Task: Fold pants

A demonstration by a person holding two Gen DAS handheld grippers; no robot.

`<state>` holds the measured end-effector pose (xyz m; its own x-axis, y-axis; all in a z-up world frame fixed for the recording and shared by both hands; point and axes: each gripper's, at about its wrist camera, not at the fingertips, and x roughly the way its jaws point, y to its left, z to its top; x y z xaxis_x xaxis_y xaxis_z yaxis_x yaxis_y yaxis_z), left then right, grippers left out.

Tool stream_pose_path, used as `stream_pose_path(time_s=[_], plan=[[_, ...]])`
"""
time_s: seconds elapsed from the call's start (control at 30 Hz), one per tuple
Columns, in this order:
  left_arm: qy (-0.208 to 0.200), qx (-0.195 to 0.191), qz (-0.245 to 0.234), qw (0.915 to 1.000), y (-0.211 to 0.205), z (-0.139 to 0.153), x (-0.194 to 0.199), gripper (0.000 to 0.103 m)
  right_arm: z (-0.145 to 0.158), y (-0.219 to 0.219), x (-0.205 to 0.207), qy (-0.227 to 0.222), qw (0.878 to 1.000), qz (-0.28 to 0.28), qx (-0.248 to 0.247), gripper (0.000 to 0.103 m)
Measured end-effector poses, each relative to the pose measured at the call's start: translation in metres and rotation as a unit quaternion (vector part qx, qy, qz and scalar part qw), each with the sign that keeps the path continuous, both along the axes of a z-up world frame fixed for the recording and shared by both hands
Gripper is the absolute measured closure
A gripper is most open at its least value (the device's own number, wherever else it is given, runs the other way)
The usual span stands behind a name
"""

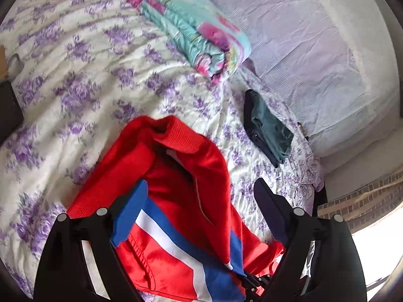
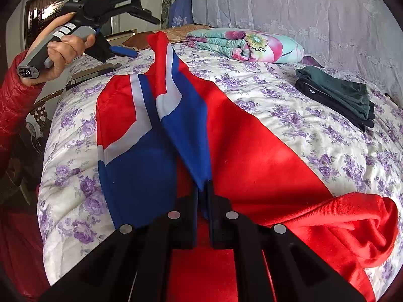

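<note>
Red pants with blue and white side stripes lie spread across the flowered bedspread. My right gripper is shut on a raised fold of their blue stripe, which runs away from me as a ridge. My left gripper, held by a hand in a red sleeve, hangs open in the air past the far end of that ridge, touching nothing. In the left wrist view the left gripper stands wide open above the pants, whose ribbed red edge is bunched up.
A rolled floral quilt lies at the back of the bed. A folded dark green and black garment sits at the right, also in the left wrist view. Pale lace fabric covers the far side. Furniture stands off the bed's left edge.
</note>
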<state>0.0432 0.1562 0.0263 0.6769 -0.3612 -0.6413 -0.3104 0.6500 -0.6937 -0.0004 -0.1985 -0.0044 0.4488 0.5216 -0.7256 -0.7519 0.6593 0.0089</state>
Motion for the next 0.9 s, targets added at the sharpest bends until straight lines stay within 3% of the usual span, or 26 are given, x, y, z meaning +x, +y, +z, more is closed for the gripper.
stream_pose_path(time_s=[0.2,0.33,0.4,0.57,0.7,0.9], plan=[[0.007,-0.070,0.009,0.9974,0.001,-0.016,0.019,0.021,-0.001,0.000,-0.001,0.001,1.000,0.000,-0.001,0.096],[-0.002,-0.056,0.011,0.9984,-0.001,-0.005,0.025,0.022,-0.001,0.000,0.000,0.004,1.000,0.000,-0.001,0.096],[0.002,-0.034,0.024,0.9991,0.004,-0.003,0.025,0.028,-0.002,0.000,0.000,0.004,1.000,0.000,-0.003,0.096],[0.008,-0.074,0.017,0.9971,0.022,-0.022,0.014,0.079,-0.002,0.001,0.000,0.002,1.000,0.000,-0.006,0.096],[-0.005,-0.075,0.017,0.9970,0.031,-0.023,-0.003,0.088,0.003,-0.004,0.001,0.005,1.000,-0.002,0.009,0.096],[-0.073,-0.065,-0.036,0.9946,0.035,0.008,-0.025,0.089,0.057,-0.026,-0.018,-0.027,0.997,-0.006,0.067,0.096]])
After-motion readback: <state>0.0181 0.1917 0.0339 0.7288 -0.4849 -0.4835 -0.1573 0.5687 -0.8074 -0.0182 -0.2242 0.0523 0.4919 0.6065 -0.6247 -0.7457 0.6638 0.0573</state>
